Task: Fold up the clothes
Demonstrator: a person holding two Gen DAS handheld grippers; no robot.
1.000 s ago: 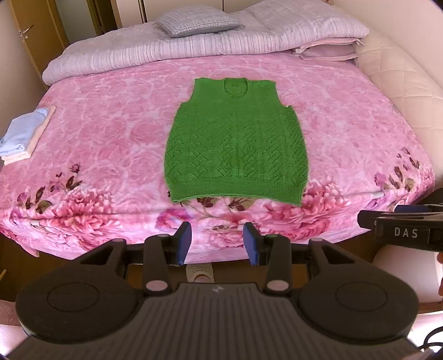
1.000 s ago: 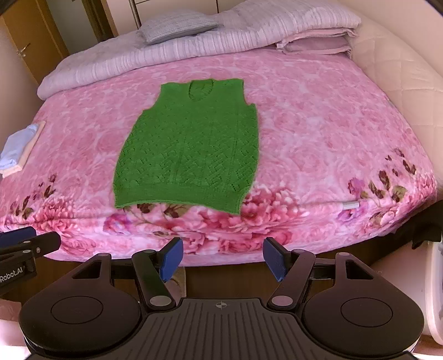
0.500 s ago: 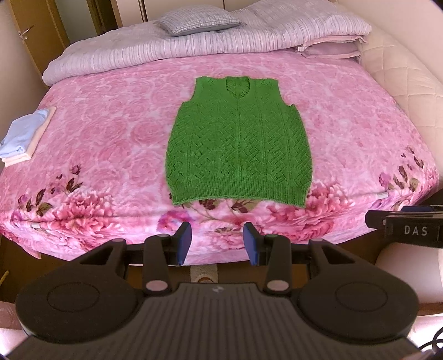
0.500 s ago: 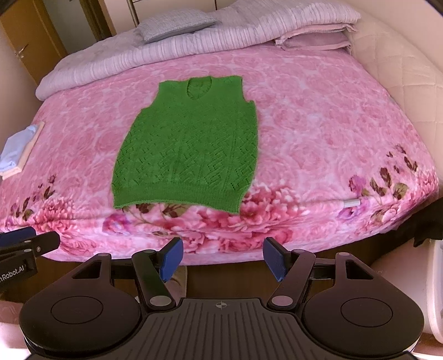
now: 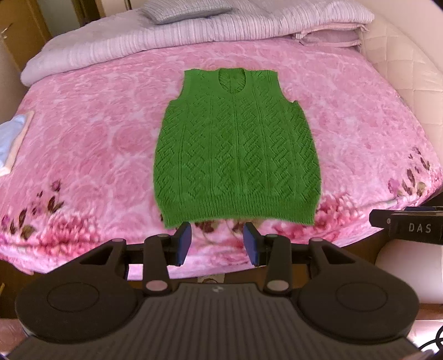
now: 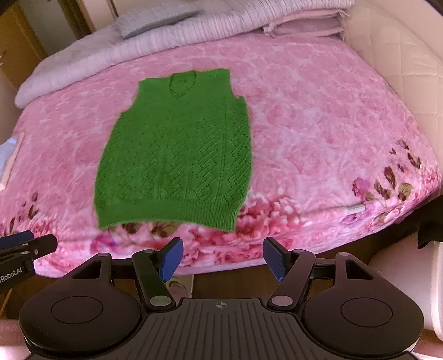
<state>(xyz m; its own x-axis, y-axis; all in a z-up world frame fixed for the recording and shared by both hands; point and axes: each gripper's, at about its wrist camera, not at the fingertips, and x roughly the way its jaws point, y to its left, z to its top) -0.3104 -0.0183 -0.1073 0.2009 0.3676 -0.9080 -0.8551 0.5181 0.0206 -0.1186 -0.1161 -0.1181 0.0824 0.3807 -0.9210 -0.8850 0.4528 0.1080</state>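
Vest first: it's a green sleeveless knit one, laid out flat on the pink floral blanket that covers the bed, nothing folded yet as far as I can tell. Long axis runs near to far, ribbed hem toward me by the near edge of the bed, V-neck at the far end pointing to the pillows.

My left gripper sits just short of the hem, pretty much lined up with the middle of it, blue fingers spread apart and holding nothing. My right gripper is also spread, wider even, and empty. From its camera the vest lies ahead and off to the left, so only the right-hand hem corner is close to its line.

So I'd say the left one is nearer the cloth overall, dead ahead, while the right one is closest to that right corner. My guess is the next bit means each one going for its own hem corner, which would need the left to slide out leftward from where it is. Neither is touching the knit right now, both are out past the near edge of the bed.

There's also a small stack of pale folded cloth way over on the left of the bed, well apart from the vest.
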